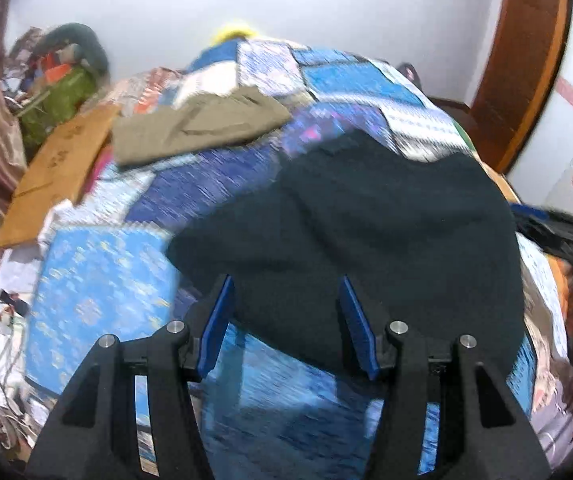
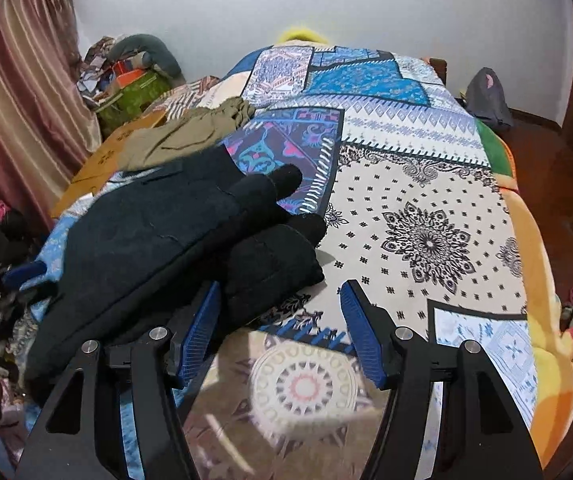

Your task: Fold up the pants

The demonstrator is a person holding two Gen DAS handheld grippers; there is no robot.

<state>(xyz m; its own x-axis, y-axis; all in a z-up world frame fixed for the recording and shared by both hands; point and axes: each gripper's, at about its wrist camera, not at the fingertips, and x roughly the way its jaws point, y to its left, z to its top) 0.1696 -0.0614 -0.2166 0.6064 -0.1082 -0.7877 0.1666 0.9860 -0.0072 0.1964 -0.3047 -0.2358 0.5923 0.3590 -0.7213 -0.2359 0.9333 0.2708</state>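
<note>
Blurring bedspread (image 1: 98,264) beneath black pants (image 1: 366,220)

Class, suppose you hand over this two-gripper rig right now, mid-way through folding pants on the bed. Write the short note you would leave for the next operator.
Left gripper: open, nothing between its fingers, hovering over the near edge of the dark pants.
Right gripper: open, empty, over the patterned bedspread just right of the pants.
Dark pants: bunched in a loose heap on the bed, partly doubled over, not flat or neatly folded.
Olive pants: lying farther back near a cardboard sheet, fold state unclear.
Done: nothing visibly finished on the dark pair.
Left: grasp, spread flat, fold.
</note>
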